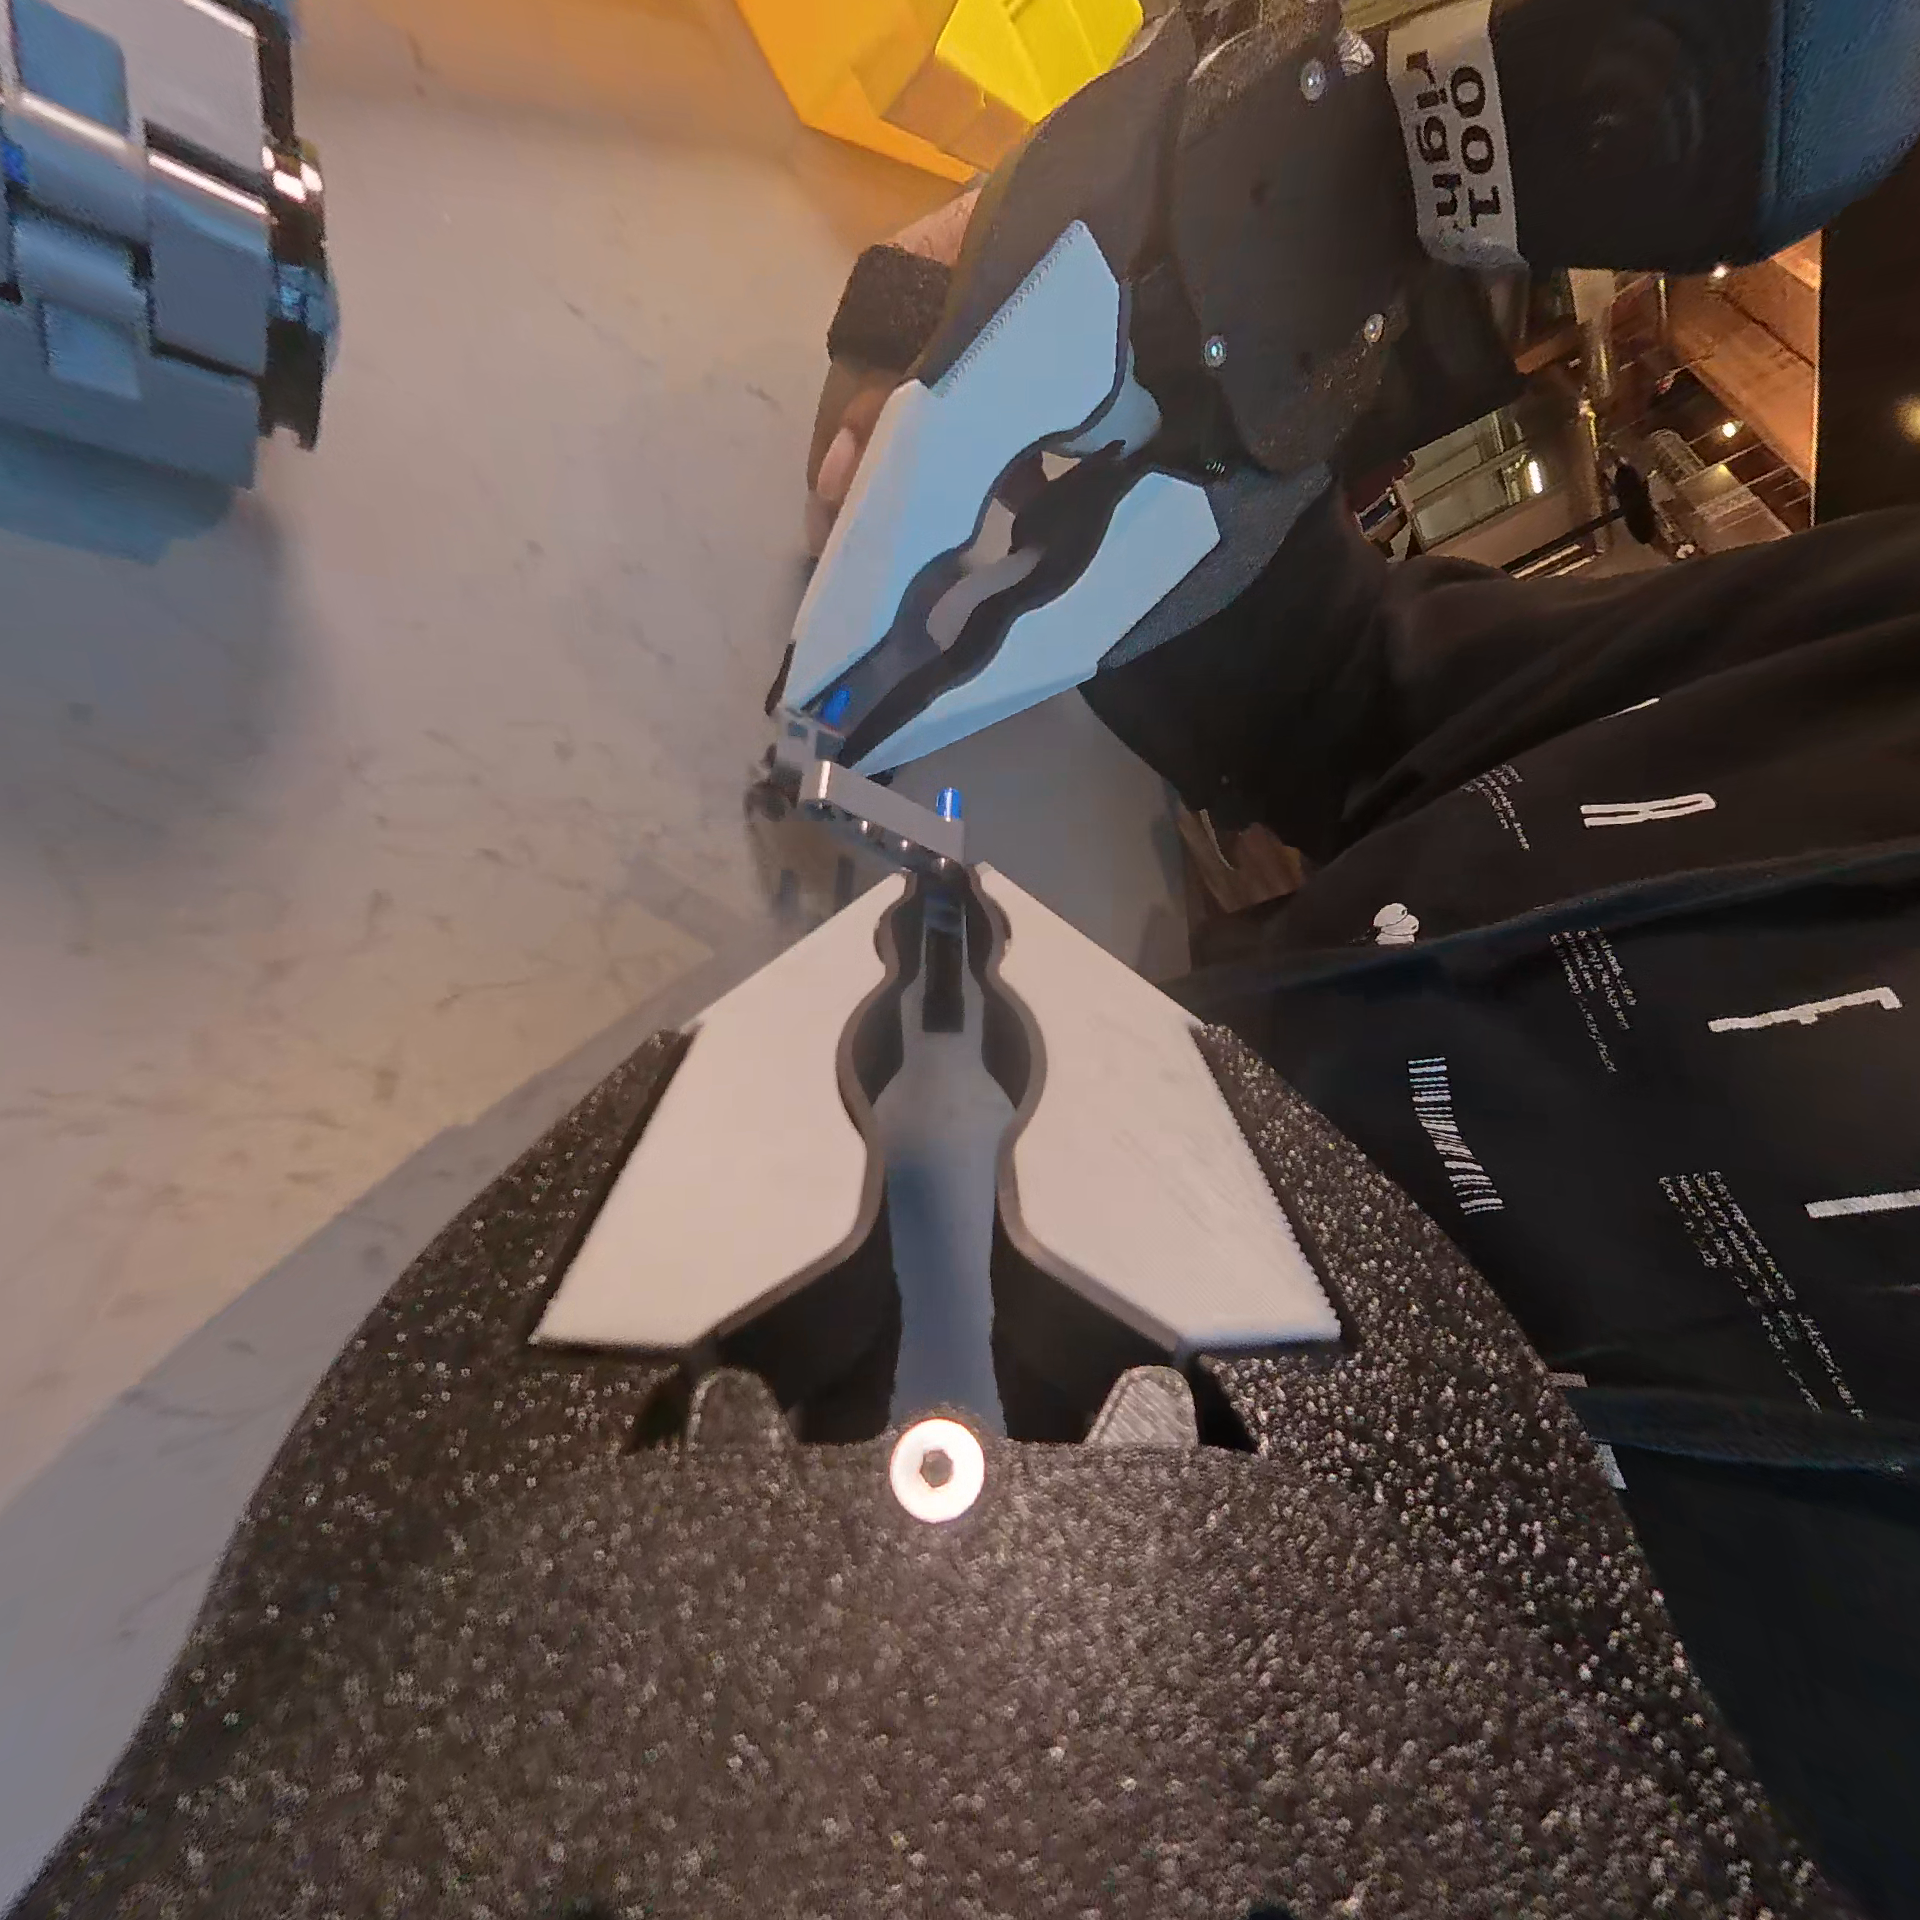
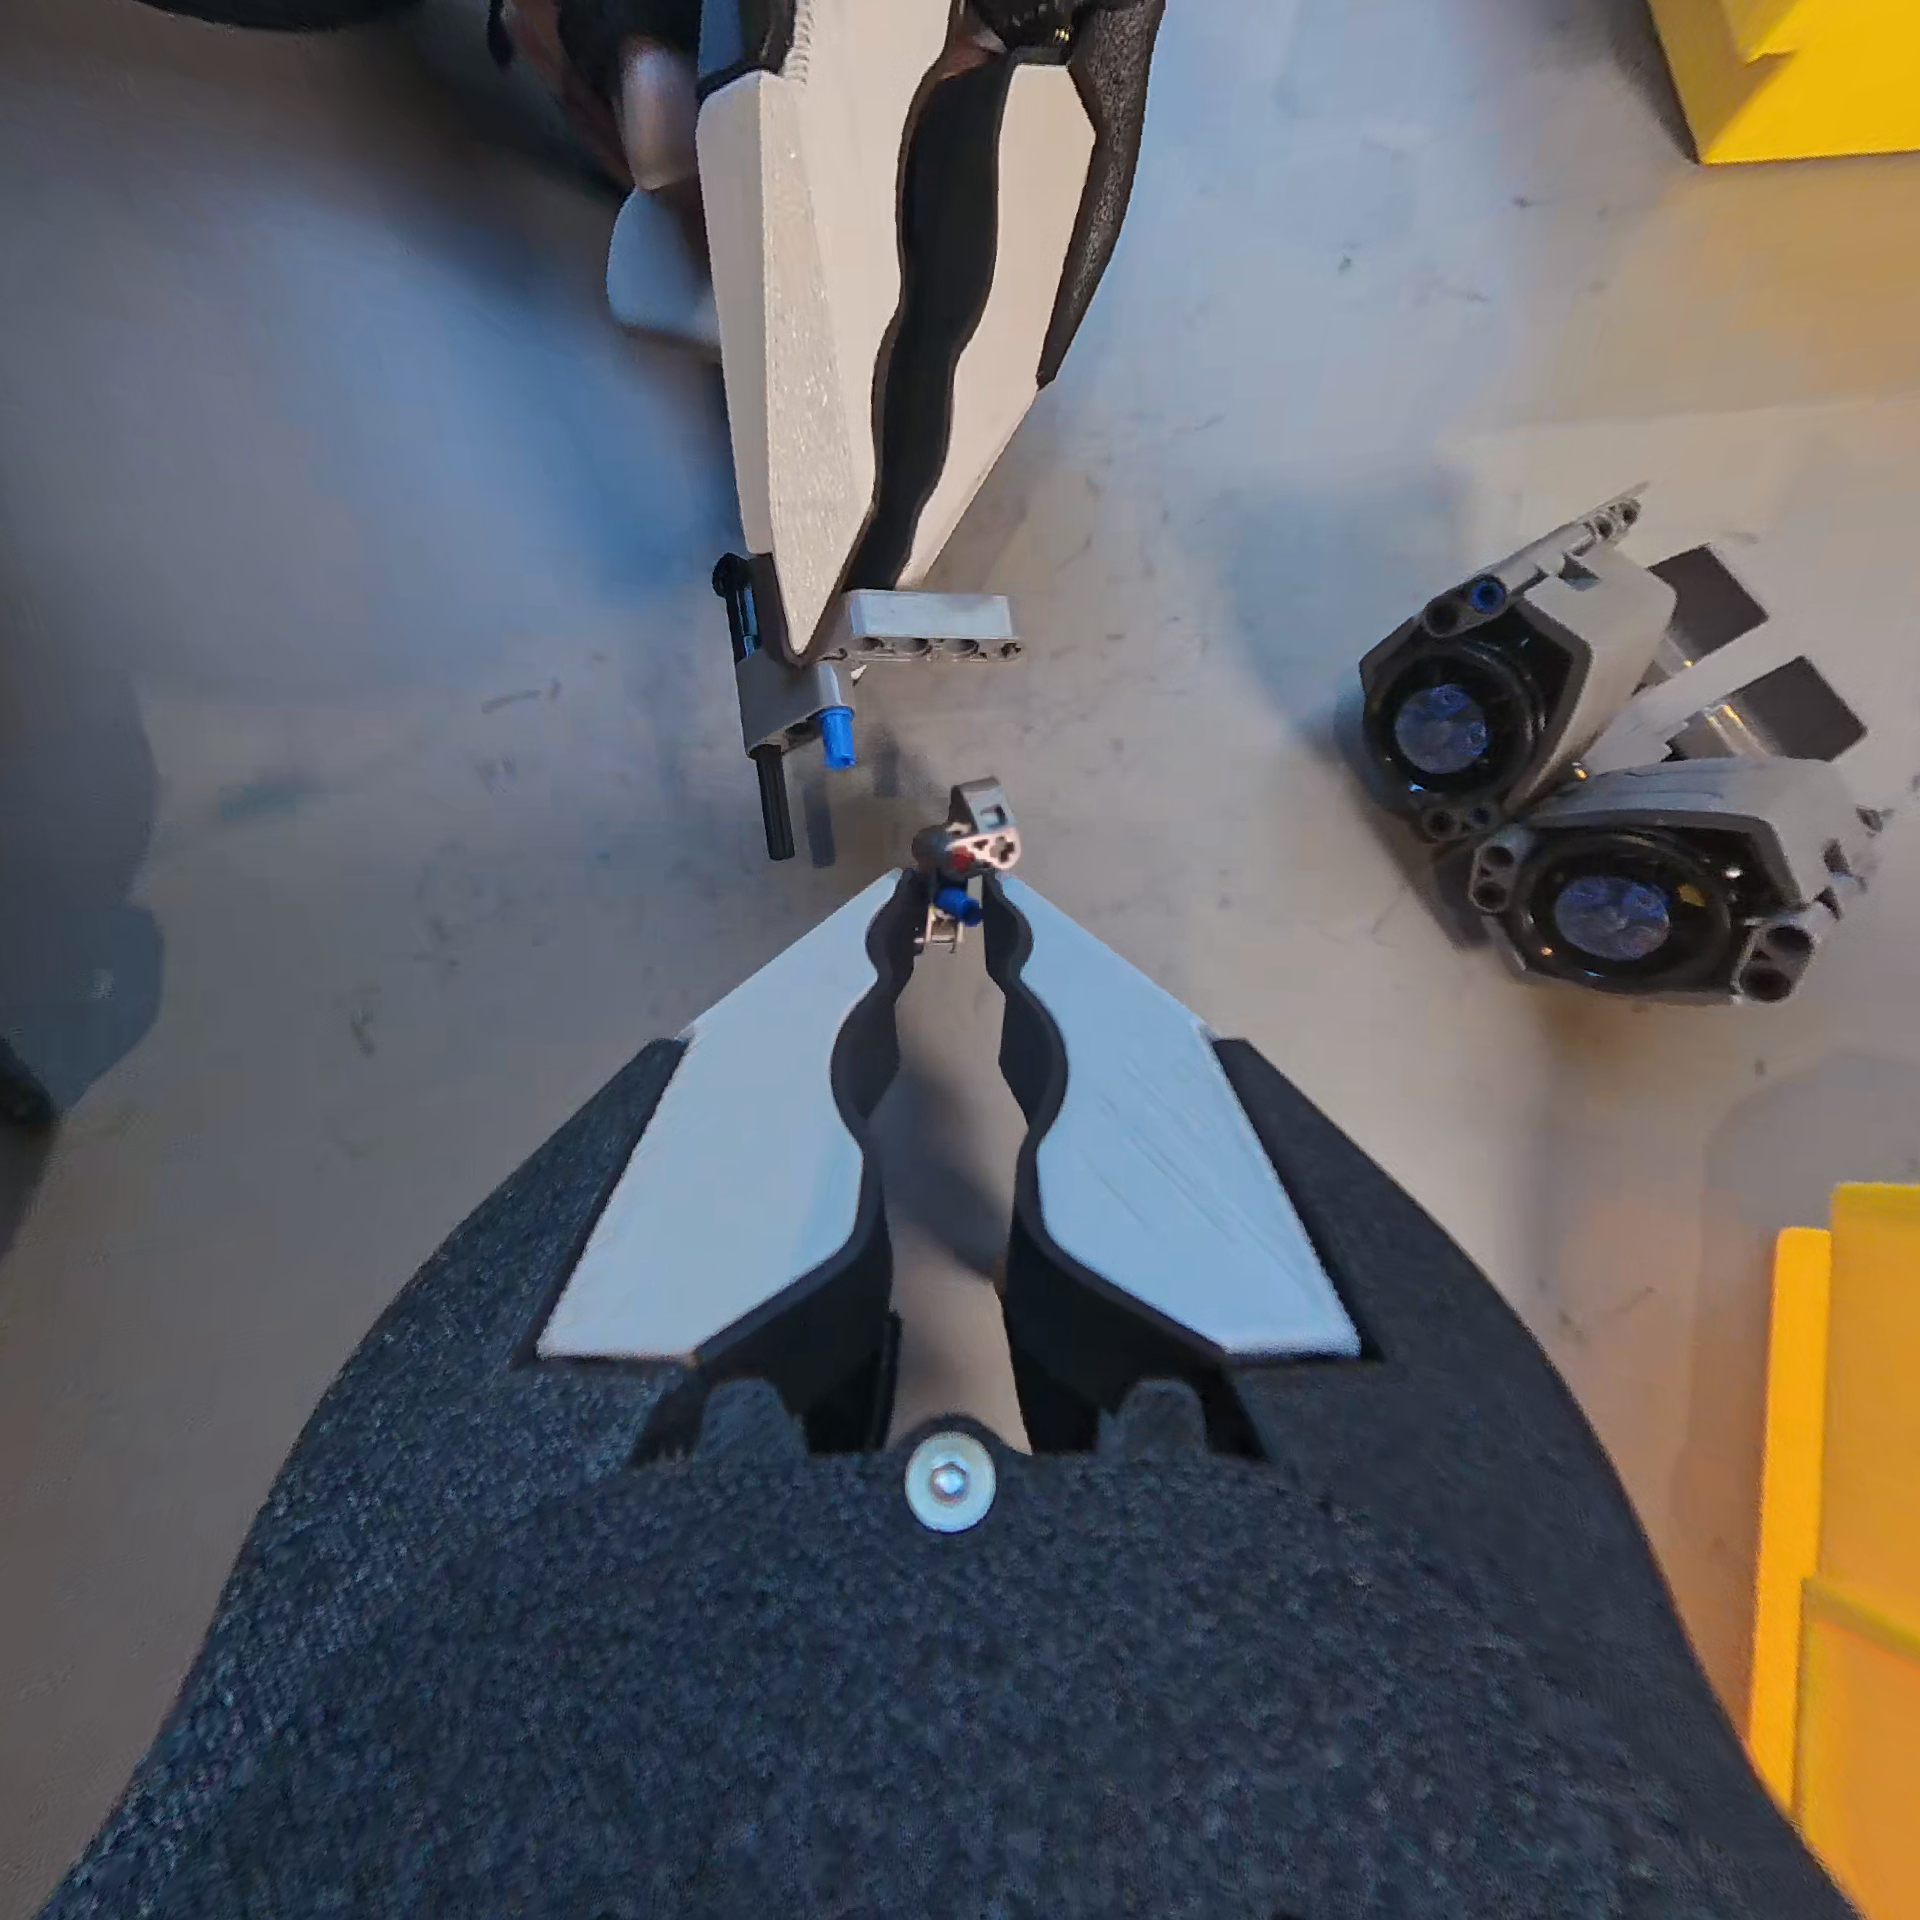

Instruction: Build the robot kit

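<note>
Pale, marbled stone makes up the worktop (image 2: 1299, 312) beneath both tools, with a person in a dark printed top at its edge.

From the tips outward: the right claw (image 2: 943, 881) is clamped on a small grey toy-brick connector with a blue pin and a red-marked hole (image 2: 971, 842), which juts beyond its white fingers (image 2: 1143, 1164). The left claw (image 2: 821, 623) is closed on a grey L-shaped perforated plastic beam (image 2: 914, 629) carrying a black axle (image 2: 764, 758) and a blue peg (image 2: 836, 738). In the right wrist view the two assemblies sit near each other but apart; in the left wrist view the beam (image 1: 894, 821) lies right at the left claw's (image 1: 940, 883) tips, with the right claw (image 1: 831, 727) meeting it from above, though whether the parts touch there cannot be told.

Farther out, two grey motor-like blocks with dark round faces and blue centres (image 2: 1558, 831) lie together on the worktop, and yellow bins (image 2: 1829, 1507) sit at the edges.

The likely trouble is in the grip. Both pieces are pinched only at the very tips, so any sideways push while mating them could twist the connector or pivot the beam between the jaws. A misaligned pin would probably jam against the hole's rim. A slip could drop the small connector, which may bounce away.
</note>
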`<move>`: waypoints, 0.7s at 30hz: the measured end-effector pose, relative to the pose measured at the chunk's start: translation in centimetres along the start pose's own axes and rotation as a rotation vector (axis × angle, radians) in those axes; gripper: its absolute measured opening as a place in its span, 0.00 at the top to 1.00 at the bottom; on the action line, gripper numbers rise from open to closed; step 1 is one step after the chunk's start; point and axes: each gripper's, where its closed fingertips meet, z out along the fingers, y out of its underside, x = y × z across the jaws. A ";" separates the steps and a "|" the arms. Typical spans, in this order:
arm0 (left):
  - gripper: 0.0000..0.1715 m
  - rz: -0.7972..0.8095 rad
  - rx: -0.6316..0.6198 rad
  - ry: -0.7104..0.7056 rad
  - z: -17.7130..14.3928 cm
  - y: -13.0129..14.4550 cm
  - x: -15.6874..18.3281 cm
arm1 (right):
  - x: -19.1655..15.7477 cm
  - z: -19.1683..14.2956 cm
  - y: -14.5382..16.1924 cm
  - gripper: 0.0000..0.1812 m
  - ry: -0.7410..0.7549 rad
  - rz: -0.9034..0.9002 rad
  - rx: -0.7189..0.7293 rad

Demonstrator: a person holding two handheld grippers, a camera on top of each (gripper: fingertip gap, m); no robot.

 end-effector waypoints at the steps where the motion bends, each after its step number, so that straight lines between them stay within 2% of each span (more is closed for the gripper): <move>1: 0.96 -0.001 0.001 0.001 0.0 0.0 0.0 | 0.1 -0.1 0.0 0.94 -0.001 0.013 -0.002; 7: 0.96 -0.007 -0.004 0.003 0.0 0.1 0.0 | 0.0 -0.4 0.4 0.94 -0.033 0.076 -0.030; 21: 0.96 -0.013 -0.011 0.006 0.1 0.2 0.0 | -0.3 -0.5 0.2 0.97 -0.023 0.029 -0.072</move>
